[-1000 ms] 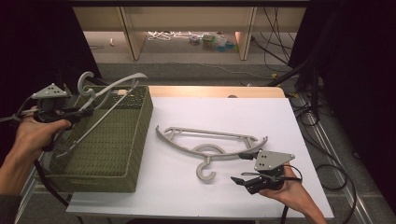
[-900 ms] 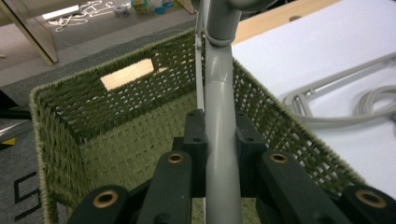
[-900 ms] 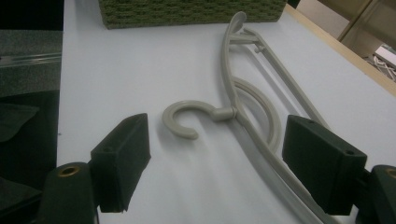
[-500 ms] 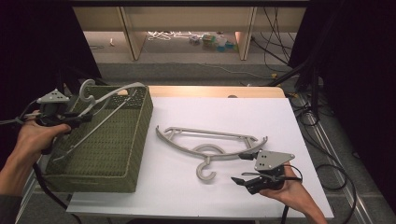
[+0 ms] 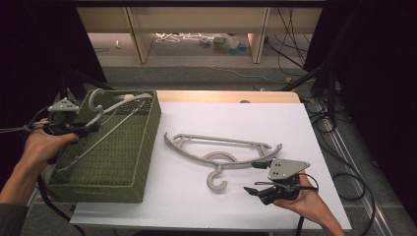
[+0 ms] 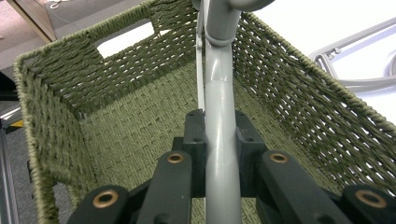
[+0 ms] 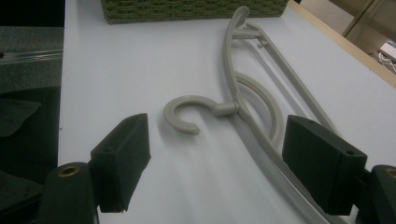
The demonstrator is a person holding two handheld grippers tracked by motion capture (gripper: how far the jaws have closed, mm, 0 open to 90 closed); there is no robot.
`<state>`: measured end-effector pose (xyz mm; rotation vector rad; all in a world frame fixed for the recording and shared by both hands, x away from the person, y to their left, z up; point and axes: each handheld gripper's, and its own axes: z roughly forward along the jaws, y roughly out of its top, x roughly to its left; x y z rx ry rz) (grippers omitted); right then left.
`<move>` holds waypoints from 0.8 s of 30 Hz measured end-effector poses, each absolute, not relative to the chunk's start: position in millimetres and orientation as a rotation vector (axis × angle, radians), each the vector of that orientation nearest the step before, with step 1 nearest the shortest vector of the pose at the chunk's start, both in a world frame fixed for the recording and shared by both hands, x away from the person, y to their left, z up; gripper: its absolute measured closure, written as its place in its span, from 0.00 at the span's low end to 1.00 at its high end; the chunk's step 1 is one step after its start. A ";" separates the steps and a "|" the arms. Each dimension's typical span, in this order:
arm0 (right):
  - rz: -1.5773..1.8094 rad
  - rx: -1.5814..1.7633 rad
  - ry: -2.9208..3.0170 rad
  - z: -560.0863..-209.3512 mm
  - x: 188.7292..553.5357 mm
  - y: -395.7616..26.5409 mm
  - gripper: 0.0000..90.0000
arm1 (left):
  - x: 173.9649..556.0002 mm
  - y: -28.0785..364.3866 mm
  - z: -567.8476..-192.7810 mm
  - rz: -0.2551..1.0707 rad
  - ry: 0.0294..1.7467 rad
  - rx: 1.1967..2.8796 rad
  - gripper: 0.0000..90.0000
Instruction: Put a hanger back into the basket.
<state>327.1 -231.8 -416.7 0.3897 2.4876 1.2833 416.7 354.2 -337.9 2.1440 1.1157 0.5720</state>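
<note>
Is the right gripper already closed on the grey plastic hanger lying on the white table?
No: the right gripper has its jaws spread apart, with the grey plastic hanger lying untouched between them.

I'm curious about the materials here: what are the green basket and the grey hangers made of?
The basket looks woven from twisted olive-green cord, perhaps paper rope or seagrass: its walls show a matte, ribbed weave. The hanger on the table seems moulded grey plastic, smooth with a faint sheen. The hanger held over the basket looks the same, with light glinting along its rounded bar.
</note>
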 end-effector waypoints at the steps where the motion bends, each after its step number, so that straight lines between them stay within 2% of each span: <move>1: 1.284 0.389 2.489 -416.7 327.1 -231.5 0.27 | 418.0 351.9 -339.2 0.572 1.121 2.136 0.88; 7: 1.281 0.378 2.498 -417.0 327.0 -230.7 0.27 | 421.8 358.6 -342.0 0.567 1.124 2.149 0.88; 16: 1.274 0.369 2.503 -417.4 327.6 -229.7 0.27 | 424.4 370.7 -365.9 0.507 1.180 2.170 0.87; 24: 1.267 0.372 2.510 -418.9 328.6 -230.0 0.27 | 432.1 362.3 -390.6 0.487 1.229 2.145 0.87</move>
